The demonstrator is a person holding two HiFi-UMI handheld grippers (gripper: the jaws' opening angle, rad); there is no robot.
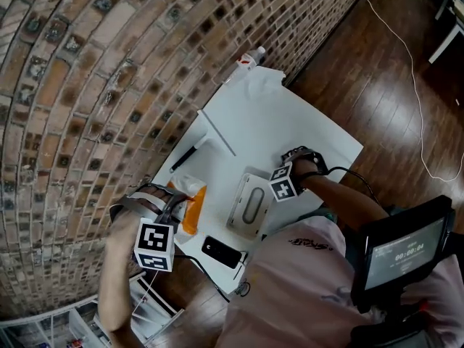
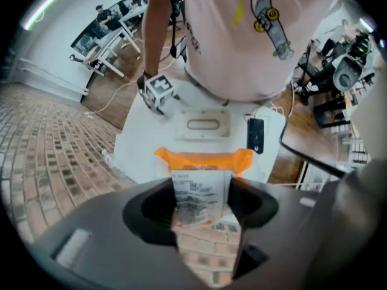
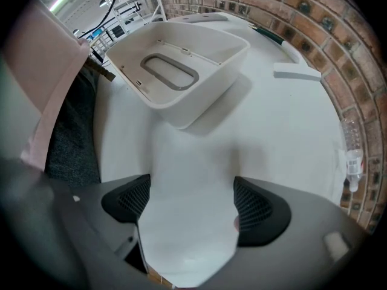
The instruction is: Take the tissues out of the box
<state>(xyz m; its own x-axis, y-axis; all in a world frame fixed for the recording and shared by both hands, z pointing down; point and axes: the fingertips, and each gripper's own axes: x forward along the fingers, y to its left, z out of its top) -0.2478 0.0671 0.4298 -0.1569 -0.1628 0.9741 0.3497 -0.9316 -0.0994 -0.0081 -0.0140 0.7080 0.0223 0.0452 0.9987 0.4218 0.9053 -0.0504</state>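
From overhead, the left gripper (image 1: pixel 172 207) held the orange-ended tissue pack (image 1: pixel 192 205) at the table's (image 1: pixel 290 122) near left, just left of the white box (image 1: pixel 250 203). Its own view showed the jaws clamped on the pack's (image 2: pixel 199 186) white middle; laying it flat, clear of the phone (image 2: pixel 256 135), looked wisest. The right gripper's (image 3: pixel 192 204) view showed empty jaws standing apart beside the box (image 3: pixel 178 65), handy to steady it.

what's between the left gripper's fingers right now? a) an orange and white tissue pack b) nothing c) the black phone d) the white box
a: the left gripper view shows the orange and white tissue pack pinched in the left gripper, while the black phone and white box lie on the table beyond.
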